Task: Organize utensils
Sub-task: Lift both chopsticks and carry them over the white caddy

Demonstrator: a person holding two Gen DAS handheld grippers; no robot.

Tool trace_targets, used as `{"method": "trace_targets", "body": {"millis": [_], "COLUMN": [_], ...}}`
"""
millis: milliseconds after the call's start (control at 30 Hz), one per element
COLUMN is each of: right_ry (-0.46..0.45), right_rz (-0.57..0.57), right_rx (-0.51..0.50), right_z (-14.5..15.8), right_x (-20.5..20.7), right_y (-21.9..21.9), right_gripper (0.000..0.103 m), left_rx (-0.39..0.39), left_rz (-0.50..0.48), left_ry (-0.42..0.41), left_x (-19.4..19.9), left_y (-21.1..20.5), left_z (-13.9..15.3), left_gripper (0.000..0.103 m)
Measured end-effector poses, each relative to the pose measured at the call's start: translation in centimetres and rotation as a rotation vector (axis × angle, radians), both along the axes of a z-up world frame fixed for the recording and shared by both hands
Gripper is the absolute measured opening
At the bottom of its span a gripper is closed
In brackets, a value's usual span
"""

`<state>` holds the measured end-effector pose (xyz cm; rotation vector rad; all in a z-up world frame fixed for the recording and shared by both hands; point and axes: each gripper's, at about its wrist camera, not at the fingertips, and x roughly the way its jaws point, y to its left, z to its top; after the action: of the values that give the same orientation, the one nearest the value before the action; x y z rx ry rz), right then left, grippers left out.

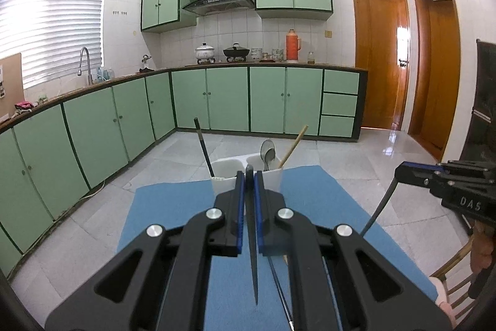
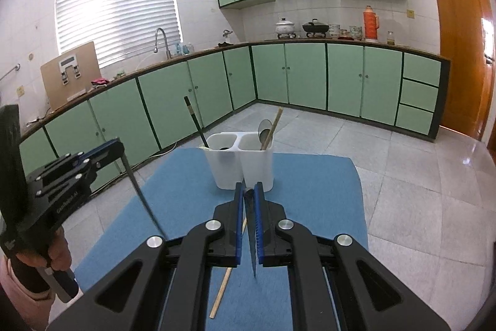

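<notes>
1. Done so far: the white holder (image 2: 226, 172) stands at the far end of the blue mat (image 2: 310, 191) on the table. Its left cup has a black chopstick (image 2: 195, 123). Its right cup has a spoon (image 2: 265, 127) and a wooden chopstick (image 2: 274, 126) leaning together.
2. In hand: the left gripper (image 1: 249, 176) has its fingers pinched on a thin dark stick (image 1: 252, 253), probably a chopstick, whose point hangs down toward the mat. The right gripper (image 2: 248, 188) likewise has its fingers pressed onto a second dark stick (image 2: 253, 247). Both sticks are held clear of the table, short of the holder.
3. Left on the table: a loose wooden chopstick (image 2: 228, 281) lies on the mat under the right gripper. The left view shows another thin dark line near it, but I cannot tell what it is.
4. Judgement: the job looks roughly half done. The two held sticks still have to go into a cup, most likely the left one beside the black chopstick, and then the loose wooden one must be picked up.
</notes>
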<state>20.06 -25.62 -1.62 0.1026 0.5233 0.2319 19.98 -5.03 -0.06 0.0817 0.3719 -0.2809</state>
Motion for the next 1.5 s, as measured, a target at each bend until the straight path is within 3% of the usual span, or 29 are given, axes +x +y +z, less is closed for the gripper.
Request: {"method": "trace_targets", "body": {"millis": [333,733,1200,1500], "right_ry": [-0.022,-0.100,-0.187,-0.203], "right_rz": [0.032,0.080,0.095,0.063], "right_rx": [-0.016,-0.030,-0.001,0.008], "right_z": [1.2,5.8,11.2,12.0], "right_x": [1.2,5.7,12.6,18.5], "right_y": [0.2,1.4,1.9,1.7], "right_gripper": [0.007,0.007,0.007,0.007], "left_rx": [-0.008,-0.057,-0.088,-0.079], "left_rz": [0.000,0.010,0.032,0.057], "left_ry": [-0.026,-0.084,-0.179,-0.205], "left_x": [1.1,4.2,10.7,15.8], "left_y": [0.4,1.3,-0.1,-1.5], "left_z": [1.0,4.3,9.1,9.1], "left_gripper": [0.005,0.005,0.005,0.005]}}
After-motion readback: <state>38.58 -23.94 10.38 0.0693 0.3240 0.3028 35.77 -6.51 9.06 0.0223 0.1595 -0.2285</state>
